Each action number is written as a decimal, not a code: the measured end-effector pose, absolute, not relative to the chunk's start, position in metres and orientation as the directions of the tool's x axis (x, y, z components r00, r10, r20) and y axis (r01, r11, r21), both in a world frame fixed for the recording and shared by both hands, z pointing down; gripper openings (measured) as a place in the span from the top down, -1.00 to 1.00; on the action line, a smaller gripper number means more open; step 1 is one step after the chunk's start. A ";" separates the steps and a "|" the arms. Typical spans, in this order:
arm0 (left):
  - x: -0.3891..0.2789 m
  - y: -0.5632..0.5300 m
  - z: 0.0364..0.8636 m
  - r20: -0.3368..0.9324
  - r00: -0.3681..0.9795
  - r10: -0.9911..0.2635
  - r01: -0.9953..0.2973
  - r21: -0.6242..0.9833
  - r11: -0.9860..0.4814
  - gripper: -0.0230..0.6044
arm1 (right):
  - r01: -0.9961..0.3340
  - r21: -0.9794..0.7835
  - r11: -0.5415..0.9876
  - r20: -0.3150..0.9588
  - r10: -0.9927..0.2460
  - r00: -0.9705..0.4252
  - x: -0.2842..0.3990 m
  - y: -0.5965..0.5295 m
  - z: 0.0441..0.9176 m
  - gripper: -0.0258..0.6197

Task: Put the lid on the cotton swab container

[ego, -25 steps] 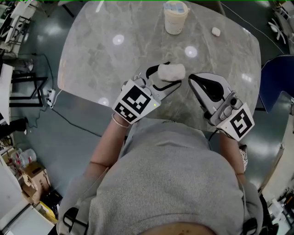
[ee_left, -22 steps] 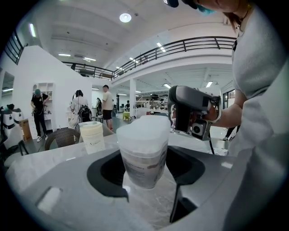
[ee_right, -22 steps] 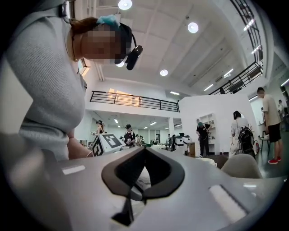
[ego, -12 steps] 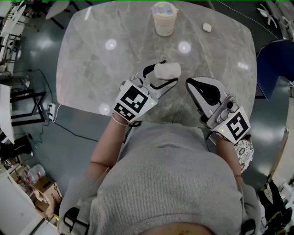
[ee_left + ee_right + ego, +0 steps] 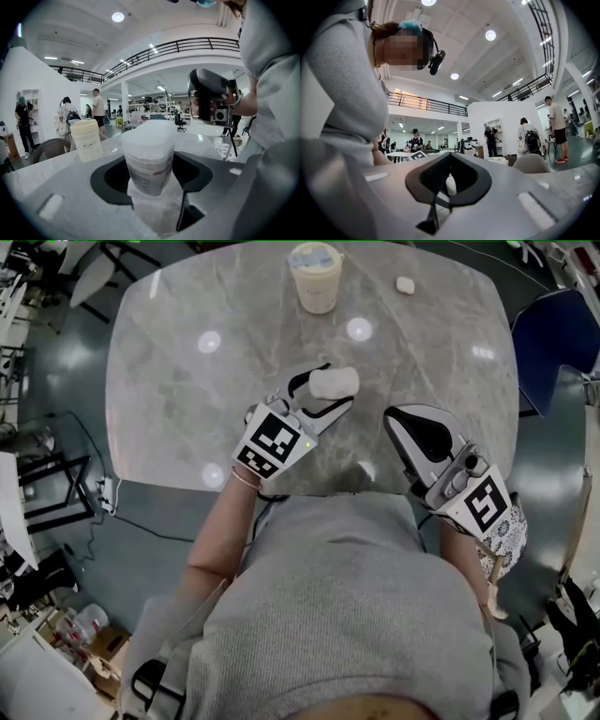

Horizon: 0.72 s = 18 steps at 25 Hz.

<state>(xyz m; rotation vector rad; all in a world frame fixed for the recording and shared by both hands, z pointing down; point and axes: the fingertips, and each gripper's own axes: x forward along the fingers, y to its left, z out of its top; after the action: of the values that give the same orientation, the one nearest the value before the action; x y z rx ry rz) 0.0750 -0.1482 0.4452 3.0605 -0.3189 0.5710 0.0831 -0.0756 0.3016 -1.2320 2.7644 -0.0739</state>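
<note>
- Left gripper (image 5: 323, 390): jaws clamped on the cotton swab container (image 5: 337, 381), one pad on each side; held above the marble worktop (image 5: 187, 390), near the middle of its near edge
- Cotton swab container, left gripper view: translucent tub with a printed label on the lower body; a frosted cap (image 5: 147, 133) covers its top and appears seated on the body; bottom of the tub clear of the worktop
- Right gripper (image 5: 398, 418): jaws together, nothing between them; the black pads meet at the tip in the right gripper view; sits over the near edge of the worktop, on the right, near the left gripper but not touching it; tip turned toward the container
- Tall cream jar (image 5: 314, 277): upright, lid on, at the middle of the far edge of the worktop; well apart from both grippers
- Small white object (image 5: 405, 284): lies near the far edge, toward the far right corner, beside the jar but not touching; too small to identify
- Person: grey knit sleeves and torso fill the lower head view; a hand holds each gripper
</note>
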 end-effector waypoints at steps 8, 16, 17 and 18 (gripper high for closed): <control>0.076 -0.155 0.476 0.376 0.909 -0.177 -0.179 -0.031 -0.983 0.06 | -0.763 -0.105 0.638 -0.049 -0.770 -0.636 0.078 -0.067 0.321 0.91; 0.078 -0.153 0.509 0.416 0.896 -0.154 -0.163 -0.013 -0.986 0.06 | -0.758 -0.116 0.642 -0.045 -0.765 -0.642 0.071 -0.065 0.322 0.91; 0.078 -0.153 0.511 0.418 0.896 -0.152 -0.161 -0.013 -0.987 0.06 | -0.758 -0.115 0.642 -0.041 -0.765 -0.643 0.069 -0.064 0.322 0.91; 0.077 -0.153 0.514 0.421 0.894 -0.151 -0.161 -0.013 -0.987 0.06 | -0.758 -0.111 0.643 -0.036 -0.765 -0.643 0.068 -0.064 0.323 0.91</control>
<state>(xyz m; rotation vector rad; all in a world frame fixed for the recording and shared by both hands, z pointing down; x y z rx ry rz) 0.0774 -0.1533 0.5142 3.0363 -0.2499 0.6723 0.0678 -0.0645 0.3229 -1.2885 2.7748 -0.1312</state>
